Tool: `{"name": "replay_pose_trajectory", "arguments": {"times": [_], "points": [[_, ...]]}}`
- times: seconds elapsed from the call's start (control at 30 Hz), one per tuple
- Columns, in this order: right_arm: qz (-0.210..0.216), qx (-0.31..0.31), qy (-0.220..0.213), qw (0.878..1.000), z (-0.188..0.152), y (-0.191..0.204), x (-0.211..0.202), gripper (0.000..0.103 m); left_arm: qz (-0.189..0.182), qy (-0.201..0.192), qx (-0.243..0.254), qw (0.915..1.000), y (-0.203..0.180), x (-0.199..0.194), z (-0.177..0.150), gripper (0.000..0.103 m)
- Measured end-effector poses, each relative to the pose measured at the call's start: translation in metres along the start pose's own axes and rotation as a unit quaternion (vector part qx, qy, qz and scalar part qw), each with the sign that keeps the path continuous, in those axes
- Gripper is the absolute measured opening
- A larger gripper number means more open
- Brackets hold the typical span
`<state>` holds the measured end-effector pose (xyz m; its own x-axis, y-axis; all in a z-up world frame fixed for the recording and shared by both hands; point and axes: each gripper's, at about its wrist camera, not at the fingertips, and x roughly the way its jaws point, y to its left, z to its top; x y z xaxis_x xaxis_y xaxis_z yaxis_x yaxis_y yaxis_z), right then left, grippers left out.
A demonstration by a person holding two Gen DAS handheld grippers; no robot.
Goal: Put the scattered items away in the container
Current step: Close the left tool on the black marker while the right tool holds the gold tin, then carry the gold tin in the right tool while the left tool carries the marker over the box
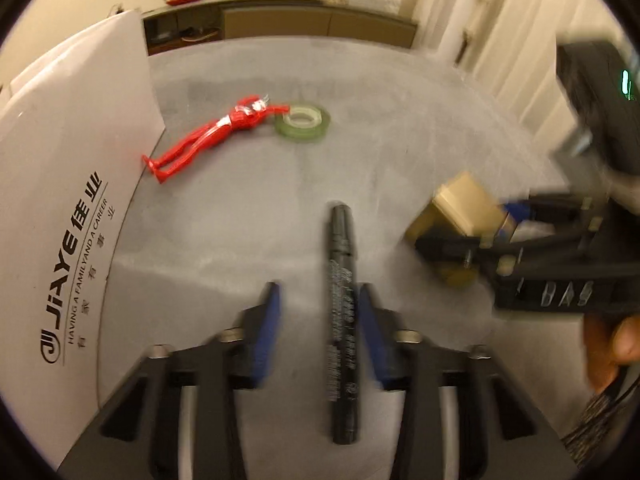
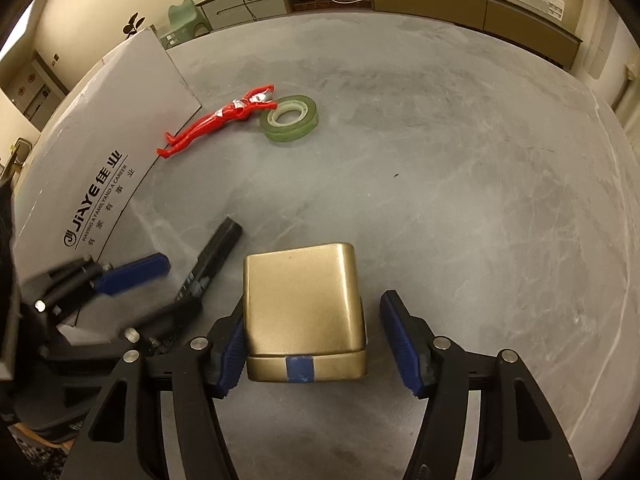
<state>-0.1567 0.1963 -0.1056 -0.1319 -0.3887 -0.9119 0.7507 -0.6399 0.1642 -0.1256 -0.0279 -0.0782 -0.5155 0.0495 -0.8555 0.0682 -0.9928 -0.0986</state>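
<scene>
- The grey table (image 2: 460, 168) fills both views and carries everything else.
- A white box (image 1: 72, 184) printed with "JIAYE" lies flat to the left of both grippers; in the right wrist view its near corner sits just behind the left gripper's blue pads.
- The gold tin (image 2: 300, 304) lies on the table between the right gripper's fingers, with a strip of blue tape on the seam facing the camera. Its left side touches or nearly touches the left pad, and a clear gap separates it from the right pad.
- The right gripper (image 2: 316, 344) is spread wide around the tin and not closed on it.
- The left gripper (image 1: 318, 328) is also parted, with its blue pads on either side of the marker and a gap on both sides.
- The black marker (image 1: 340, 320) lies on the table pointing straight ahead between the left gripper's fingers, closer to the right pad.
- The red toy figure (image 2: 218, 122) lies well ahead and to the left of both grippers, its feet near the white box's edge.
- The green tape roll (image 2: 289, 118) lies flat just beside the figure's head, touching its raised arm.
</scene>
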Motion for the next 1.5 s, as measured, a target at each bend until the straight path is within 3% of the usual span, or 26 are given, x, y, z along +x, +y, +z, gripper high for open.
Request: {"name": "replay_pose_trajectory", "arguments": {"times": [0.03,0.1,0.33,1.5], "points": [[0.001,-0.002,-0.001,1.000,0.001,0.001,0.000,0.053,-0.012,0.001,-0.003,0.9999,0.002,-0.003,-0.001,0.014],[-0.002,-0.009,-0.012,1.000,0.003,0.006,-0.006,0.050,-0.025,-0.004,-0.005,0.9997,0.005,-0.007,-0.003,0.014],[0.011,-0.028,-0.033,0.999,0.000,0.023,-0.024,0.050,-0.032,-0.029,-0.018,0.9989,0.017,-0.020,0.002,0.014],[0.013,-0.026,-0.035,0.999,0.003,0.047,-0.009,0.051,-0.041,-0.065,-0.002,0.9970,0.029,-0.059,-0.009,0.014]]}}
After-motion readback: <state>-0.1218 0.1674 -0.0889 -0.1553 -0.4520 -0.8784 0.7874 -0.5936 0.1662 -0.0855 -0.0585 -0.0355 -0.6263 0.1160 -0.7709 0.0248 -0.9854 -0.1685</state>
